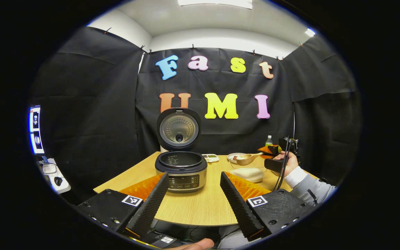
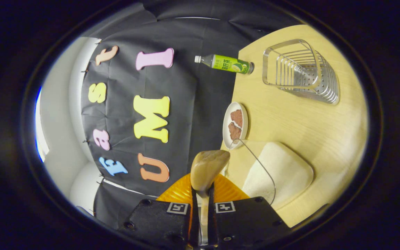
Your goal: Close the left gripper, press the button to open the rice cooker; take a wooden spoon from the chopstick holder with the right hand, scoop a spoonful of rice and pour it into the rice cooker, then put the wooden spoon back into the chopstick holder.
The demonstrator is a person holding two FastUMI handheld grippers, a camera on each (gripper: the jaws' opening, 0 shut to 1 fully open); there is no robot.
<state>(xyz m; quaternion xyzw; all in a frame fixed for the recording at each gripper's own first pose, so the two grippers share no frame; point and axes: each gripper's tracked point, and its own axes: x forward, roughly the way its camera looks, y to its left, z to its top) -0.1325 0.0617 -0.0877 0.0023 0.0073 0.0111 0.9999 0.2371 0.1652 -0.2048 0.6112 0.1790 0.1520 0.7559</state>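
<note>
Currently logged: rice cooker [image 1: 181, 170], lid raised; left gripper [image 1: 193, 198] jaws apart; right gripper [image 2: 202, 208] clamped on wooden spoon [image 2: 208, 166].

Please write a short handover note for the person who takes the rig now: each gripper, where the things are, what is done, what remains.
Left gripper: open, holding nothing, facing the rice cooker.
Right gripper: shut on the wooden spoon, above the glass rice container.
Chopstick holder: stands on the table, holding no utensil that I can see.
Done: cooker lid up, spoon taken.
I cannot tell whether the spoon carries rice.
Left: scoop if needed, pour into the cooker, return the spoon to the holder.
</note>
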